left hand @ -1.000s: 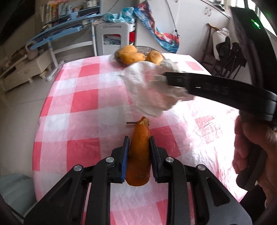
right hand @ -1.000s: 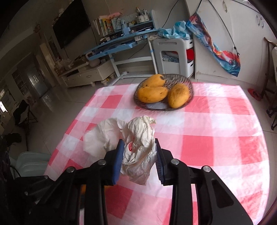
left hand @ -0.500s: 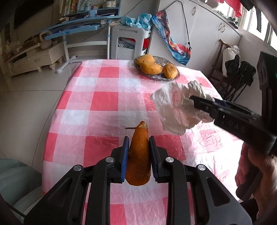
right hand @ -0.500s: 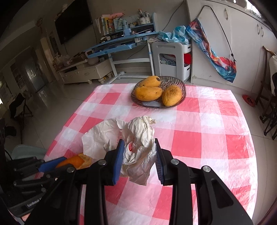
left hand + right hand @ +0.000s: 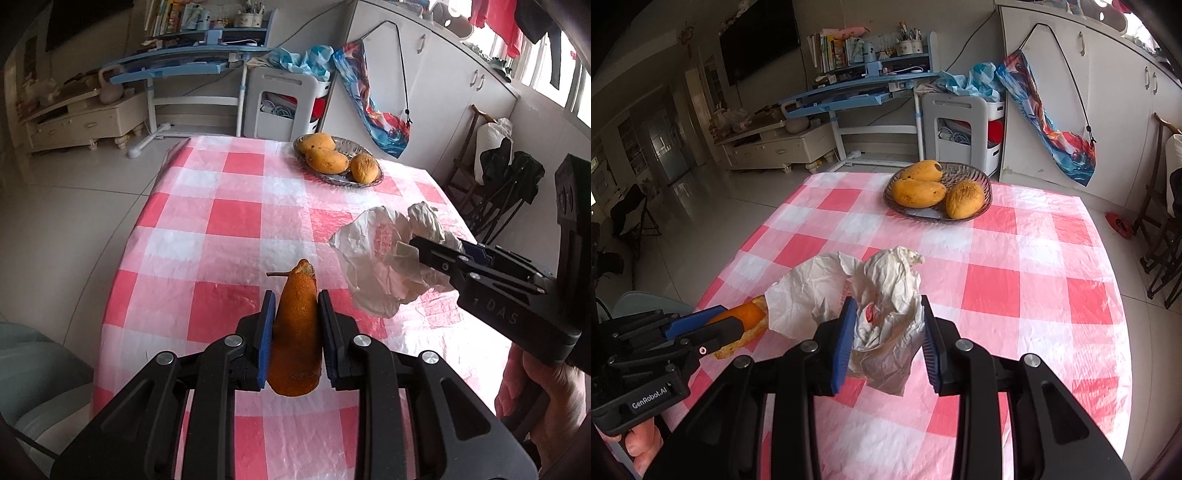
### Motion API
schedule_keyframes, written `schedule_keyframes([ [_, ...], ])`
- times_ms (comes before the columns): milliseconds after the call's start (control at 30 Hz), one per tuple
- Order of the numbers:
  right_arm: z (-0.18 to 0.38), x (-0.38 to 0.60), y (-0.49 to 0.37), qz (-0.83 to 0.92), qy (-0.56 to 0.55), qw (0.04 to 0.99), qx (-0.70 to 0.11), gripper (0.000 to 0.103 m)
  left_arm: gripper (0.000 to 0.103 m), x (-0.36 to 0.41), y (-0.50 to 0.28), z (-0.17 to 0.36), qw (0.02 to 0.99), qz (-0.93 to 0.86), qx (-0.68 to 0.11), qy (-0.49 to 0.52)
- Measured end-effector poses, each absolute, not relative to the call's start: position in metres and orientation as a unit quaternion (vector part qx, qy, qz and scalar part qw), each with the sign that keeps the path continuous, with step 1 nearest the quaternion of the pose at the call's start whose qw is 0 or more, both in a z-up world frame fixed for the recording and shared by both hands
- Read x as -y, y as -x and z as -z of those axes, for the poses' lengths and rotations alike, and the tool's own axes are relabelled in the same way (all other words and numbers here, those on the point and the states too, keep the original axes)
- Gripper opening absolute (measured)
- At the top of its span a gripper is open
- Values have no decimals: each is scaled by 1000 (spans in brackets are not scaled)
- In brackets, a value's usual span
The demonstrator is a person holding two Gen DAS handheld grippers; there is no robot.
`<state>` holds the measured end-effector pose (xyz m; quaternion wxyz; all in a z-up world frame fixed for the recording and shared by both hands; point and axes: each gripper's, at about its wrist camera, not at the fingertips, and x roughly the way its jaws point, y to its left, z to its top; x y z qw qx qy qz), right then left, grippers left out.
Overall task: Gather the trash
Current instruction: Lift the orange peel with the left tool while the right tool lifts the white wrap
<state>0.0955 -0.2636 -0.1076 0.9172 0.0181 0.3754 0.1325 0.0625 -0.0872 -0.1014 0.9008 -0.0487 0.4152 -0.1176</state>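
Note:
An orange strip of fruit peel (image 5: 295, 325) with a thin stem at its tip is clamped upright in my left gripper (image 5: 294, 306), held above the red-and-white checked table (image 5: 229, 221). My right gripper (image 5: 886, 314) is shut on a crumpled white paper wrapper (image 5: 886, 295) with red print, also lifted off the cloth. In the left wrist view the wrapper (image 5: 384, 258) hangs to the right of the peel, pinched by the right gripper (image 5: 424, 251). In the right wrist view the peel (image 5: 746, 317) and left gripper (image 5: 713, 326) sit at lower left, partly behind the paper.
A dark woven bowl (image 5: 982, 184) with three mangoes (image 5: 918, 192) stands at the table's far end. A pale green bin (image 5: 33, 373) is on the floor left of the table. Folding chairs (image 5: 502, 184) stand to the right, a blue desk (image 5: 857, 92) and white cart beyond.
Both grippers have drawn back from the bowl with their loads still held. In the left wrist view the wrapper has moved from ahead of the peel to its right.

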Motion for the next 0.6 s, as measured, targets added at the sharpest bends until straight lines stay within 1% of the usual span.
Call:
schedule_keyframes([
  [300,108,259,-78,-131,-4,918,-374,34,22,85,-47,96,905,127,-402,57],
  [600,112,263,-78,-127,-8,918,-376,34,22,81,-51,95,906,121,-400,63],
])
